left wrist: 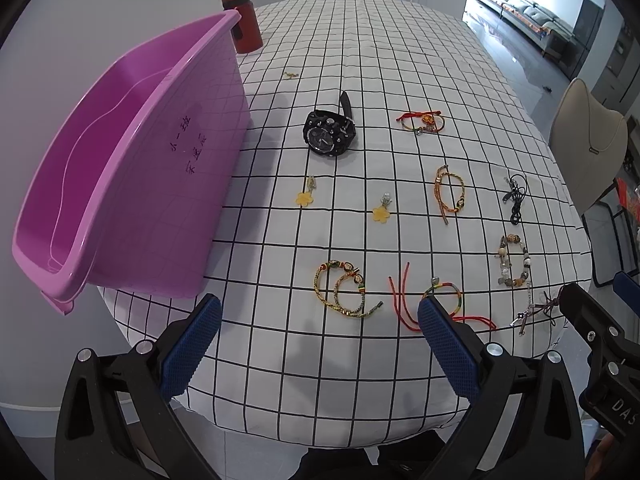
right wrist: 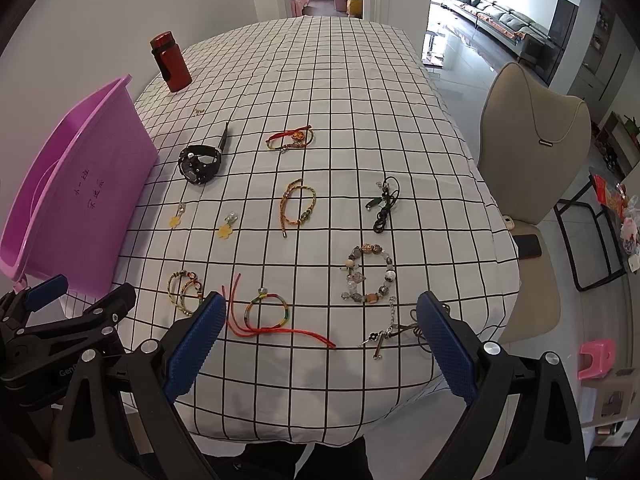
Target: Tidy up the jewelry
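Observation:
Jewelry lies spread over a white checked tablecloth (right wrist: 360,92). A black watch (left wrist: 330,134) (right wrist: 200,164) sits near a pink plastic tub (left wrist: 120,168) (right wrist: 76,196) at the left. Two yellow flower charms (left wrist: 305,199) (right wrist: 226,232) lie in front of the watch. Woven bracelets (left wrist: 344,288) (right wrist: 298,204), a red-corded bracelet (right wrist: 266,314) (left wrist: 442,300), a beaded bracelet (right wrist: 370,274) (left wrist: 514,260) and a black cord (right wrist: 384,208) lie nearer. My left gripper (left wrist: 320,312) and right gripper (right wrist: 320,310) both hover open above the near edge, holding nothing.
A red bottle (left wrist: 242,20) (right wrist: 170,62) stands at the table's far left behind the tub. A beige chair (right wrist: 532,168) with a phone (right wrist: 528,246) on its seat stands at the right. A pink stool (right wrist: 598,358) is on the floor.

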